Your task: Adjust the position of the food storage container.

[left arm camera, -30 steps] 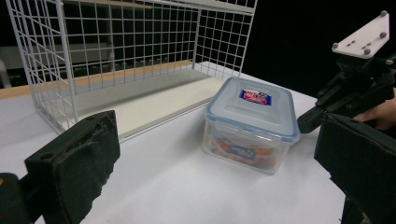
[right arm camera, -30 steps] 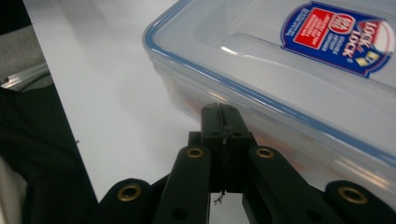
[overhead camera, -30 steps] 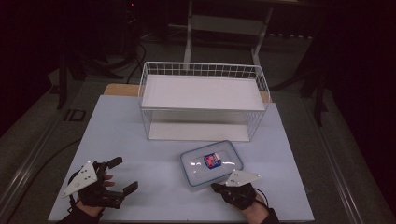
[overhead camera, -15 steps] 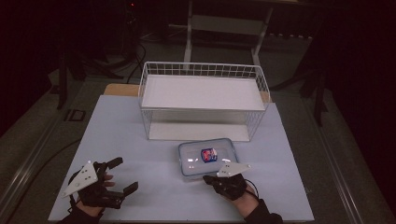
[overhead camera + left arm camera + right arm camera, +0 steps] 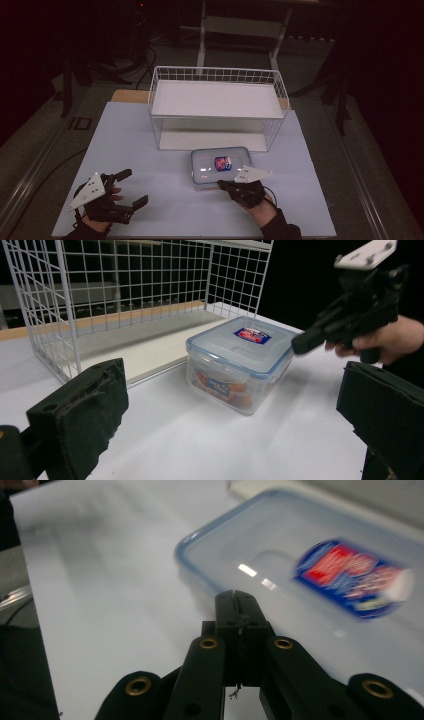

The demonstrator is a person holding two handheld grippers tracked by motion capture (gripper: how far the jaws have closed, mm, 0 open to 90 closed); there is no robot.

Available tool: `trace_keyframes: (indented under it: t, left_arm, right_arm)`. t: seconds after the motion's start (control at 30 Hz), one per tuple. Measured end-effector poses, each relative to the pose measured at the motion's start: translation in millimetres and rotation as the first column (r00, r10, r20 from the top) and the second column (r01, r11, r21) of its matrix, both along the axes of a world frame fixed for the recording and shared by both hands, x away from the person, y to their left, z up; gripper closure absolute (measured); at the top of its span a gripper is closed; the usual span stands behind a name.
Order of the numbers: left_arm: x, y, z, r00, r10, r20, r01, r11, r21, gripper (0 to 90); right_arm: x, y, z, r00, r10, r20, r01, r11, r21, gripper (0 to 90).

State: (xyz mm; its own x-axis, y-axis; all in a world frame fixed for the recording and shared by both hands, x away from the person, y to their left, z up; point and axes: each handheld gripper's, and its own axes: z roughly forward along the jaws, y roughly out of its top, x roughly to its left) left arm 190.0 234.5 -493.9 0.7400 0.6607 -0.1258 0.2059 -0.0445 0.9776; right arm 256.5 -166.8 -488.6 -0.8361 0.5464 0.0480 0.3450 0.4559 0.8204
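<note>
A clear plastic box (image 5: 221,167) with a blue-rimmed lid is seen on the white table (image 5: 135,140), just in front of the open side of a white wire basket (image 5: 217,107). A red and blue label is carried on the lid, and in the left gripper view orange contents and a second label can be made out through the box's (image 5: 240,367) side wall, though what they are cannot be told. The wire basket's (image 5: 125,300) floor is covered by a pale sheet, and nothing is seen lying on it. The right gripper (image 5: 223,184) is held at the box's near edge with its jaws pressed together and nothing between them; in the right gripper view the closed tips (image 5: 235,602) are placed over the lid's (image 5: 320,580) rim, but whether contact is made cannot be told, since that picture is blurred and the box is cut off at its right edge. The left gripper (image 5: 131,187) is held well apart from the box, near the table's front left corner, with its jaws spread wide and empty; its pads (image 5: 82,415) are cut off at the lower edge of its own view.
</note>
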Motion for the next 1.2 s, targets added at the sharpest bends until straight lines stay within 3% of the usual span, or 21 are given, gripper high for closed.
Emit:
trace_keyframes:
  t: [0.1, 0.23, 0.37, 0.43, 0.53, 0.7, 1.13, 1.2]
  left_arm:
    - [-0.1, -0.5, -0.1, 1.0000, -0.003, -0.002, 0.003, 1.0000, 0.003, 0.3]
    - [0.0, -1.7, -0.4, 1.0000, -0.003, -0.002, 0.003, 1.0000, 0.009, 0.4]
    - [0.6, -2.3, -0.8, 1.0000, -0.004, -0.007, 0.004, 1.0000, 0.008, 0.3]
    - [0.9, -2.9, -1.1, 1.0000, -0.005, -0.008, 0.006, 0.9999, 0.015, 0.4]
    - [1.1, -3.9, -1.4, 0.9999, -0.011, -0.011, 0.011, 0.9998, 0.019, 0.4]
    - [1.5, -4.9, -2.1, 0.9997, -0.017, -0.016, 0.018, 0.9996, 0.023, 0.4]
    - [2.4, -9.8, -3.8, 0.9988, -0.039, -0.029, 0.040, 0.9985, 0.038, 0.3]
    - [3.4, -10.5, -4.2, 0.9982, -0.045, -0.039, 0.046, 0.9987, 0.022, 0.3]
  right_arm:
    - [4.2, -20.2, 10.3, 0.9975, -0.062, 0.033, 0.062, 0.998, 0.013, 90.0]
    - [15.5, -52.7, 13.1, 0.9832, -0.174, 0.056, 0.174, 0.985, 0.005, 90.0]
    - [24.2, -76.5, 6.9, 0.9658, -0.251, 0.064, 0.254, 0.967, -0.031, 90.0]
    - [28.7, -85.4, -1.8, 0.9597, -0.278, 0.039, 0.280, 0.959, -0.047, 90.0]
    - [32.5, -88.9, -12.8, 0.9569, -0.290, -0.001, 0.290, 0.956, -0.054, 90.0]
    - [31.0, -87.4, -12.5, 0.9553, -0.296, 0.005, 0.296, 0.954, -0.055, 90.0]
    - [23.8, -74.1, -13.6, 0.9709, -0.240, -0.008, 0.239, 0.970, -0.041, 90.0]
    - [23.8, -73.2, -13.6, 0.9714, -0.237, -0.011, 0.237, 0.971, -0.040, 90.0]
